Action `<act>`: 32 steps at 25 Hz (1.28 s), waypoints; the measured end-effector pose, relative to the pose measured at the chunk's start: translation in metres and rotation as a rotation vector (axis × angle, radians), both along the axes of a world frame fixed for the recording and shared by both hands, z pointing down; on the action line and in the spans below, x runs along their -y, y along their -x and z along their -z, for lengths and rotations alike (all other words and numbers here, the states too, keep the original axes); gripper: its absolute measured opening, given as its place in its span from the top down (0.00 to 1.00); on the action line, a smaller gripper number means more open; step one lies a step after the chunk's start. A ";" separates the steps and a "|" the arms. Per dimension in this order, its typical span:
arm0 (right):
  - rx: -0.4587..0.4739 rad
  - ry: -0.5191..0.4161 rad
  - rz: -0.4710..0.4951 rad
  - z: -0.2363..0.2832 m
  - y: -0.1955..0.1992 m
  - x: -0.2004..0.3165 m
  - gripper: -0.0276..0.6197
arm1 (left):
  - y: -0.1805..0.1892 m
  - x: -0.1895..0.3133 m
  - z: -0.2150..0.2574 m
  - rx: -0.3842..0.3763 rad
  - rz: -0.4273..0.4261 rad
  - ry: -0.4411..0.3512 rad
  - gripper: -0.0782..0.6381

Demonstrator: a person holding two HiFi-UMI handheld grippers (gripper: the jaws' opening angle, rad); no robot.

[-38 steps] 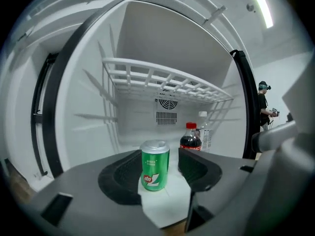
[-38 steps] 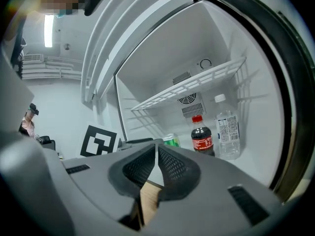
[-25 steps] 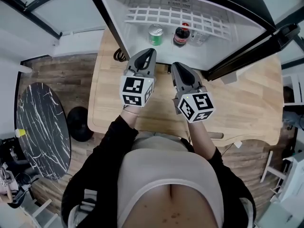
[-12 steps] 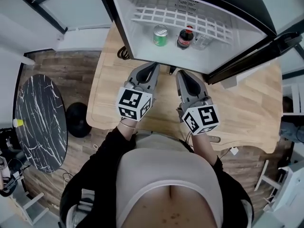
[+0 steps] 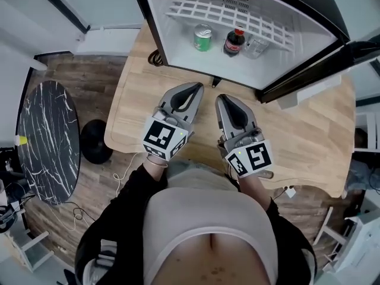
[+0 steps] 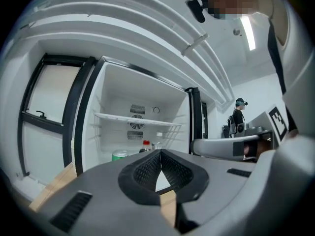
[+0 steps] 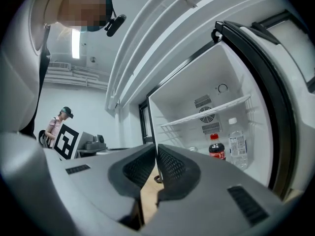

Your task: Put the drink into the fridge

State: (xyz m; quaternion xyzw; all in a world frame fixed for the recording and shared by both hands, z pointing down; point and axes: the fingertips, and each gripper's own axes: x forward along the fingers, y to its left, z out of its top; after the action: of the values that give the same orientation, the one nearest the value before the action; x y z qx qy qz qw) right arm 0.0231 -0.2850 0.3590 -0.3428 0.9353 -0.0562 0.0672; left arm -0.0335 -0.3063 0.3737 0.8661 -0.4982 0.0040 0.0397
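Note:
The small fridge [image 5: 178, 58] stands open on the wooden table. On its floor stand a green can [image 5: 203, 38], a dark cola bottle [image 5: 234, 42] with a red cap and a clear water bottle [image 5: 256, 47]. The cola bottle [image 7: 217, 150] and water bottle [image 7: 237, 146] also show in the right gripper view, the green can [image 6: 119, 155] in the left gripper view. My left gripper [image 5: 195, 86] and right gripper [image 5: 221, 98] hover side by side over the table in front of the fridge. Both are shut with nothing between the jaws.
The fridge door [image 5: 314, 70] stands open to the right. A white wire shelf [image 5: 231, 18] spans the fridge's back. A round black marble table [image 5: 44, 141] and a black stool [image 5: 95, 141] stand on the floor at left. A person [image 6: 238, 118] stands far off in the room.
Both grippers have drawn back from the fridge opening toward the person's body. Both stay shut and empty. The drinks in the fridge have not moved.

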 end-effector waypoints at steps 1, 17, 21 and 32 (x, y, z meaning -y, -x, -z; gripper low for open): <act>-0.012 -0.007 0.008 0.001 0.001 -0.004 0.90 | -0.003 -0.006 0.004 0.009 -0.011 -0.018 0.88; -0.026 0.007 -0.010 0.006 0.019 -0.126 0.90 | 0.013 -0.131 0.007 0.041 -0.051 -0.030 0.88; -0.033 0.010 -0.032 0.004 0.024 -0.182 0.90 | 0.019 -0.187 0.007 0.044 -0.065 -0.033 0.88; -0.029 0.046 -0.114 0.001 0.021 -0.311 0.90 | 0.027 -0.314 0.012 0.031 -0.107 -0.040 0.88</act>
State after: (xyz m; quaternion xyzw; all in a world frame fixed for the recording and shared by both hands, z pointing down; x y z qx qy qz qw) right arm 0.0017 0.0260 0.3577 -0.3975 0.9137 -0.0687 0.0487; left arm -0.0600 0.0082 0.3619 0.8921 -0.4515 0.0096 0.0144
